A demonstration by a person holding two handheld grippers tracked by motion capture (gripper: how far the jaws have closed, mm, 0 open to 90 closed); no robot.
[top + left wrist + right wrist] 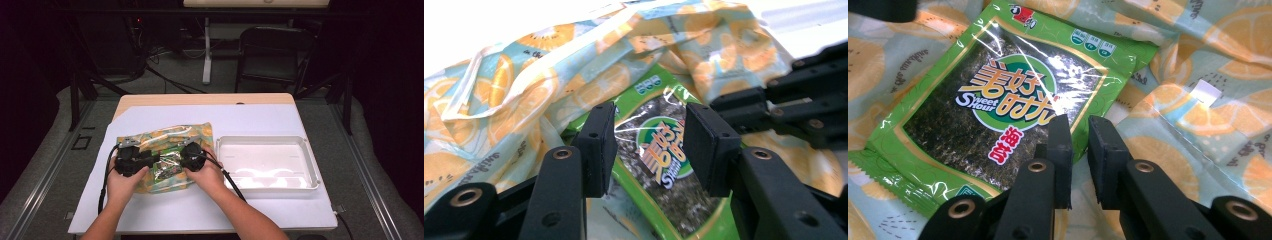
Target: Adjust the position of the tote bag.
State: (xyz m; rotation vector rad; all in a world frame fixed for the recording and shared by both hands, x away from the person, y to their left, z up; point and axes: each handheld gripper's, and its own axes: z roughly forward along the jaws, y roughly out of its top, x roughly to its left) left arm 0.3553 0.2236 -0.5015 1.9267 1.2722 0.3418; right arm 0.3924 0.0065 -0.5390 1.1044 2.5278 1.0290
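Observation:
A green seaweed snack packet [170,166] lies flat on a cloth bag [150,137] printed with orange slices, left of the table's centre. My left gripper [154,159] points at the packet from its left side and my right gripper [183,159] from its right. In the left gripper view the left gripper [649,125] stands open, and the packet [659,155] shows beyond the gap without touching the pads. In the right gripper view the right gripper [1079,125] has its jaws close together with a narrow gap, tips at the near edge of the packet [998,100].
A white plastic tray [311,165] sits to the right of the bag on the white sheet [260,120] that covers the table. A black chair [272,50] and stand legs lie beyond the far edge. The bag's loose fabric [1198,75] is rumpled around the packet.

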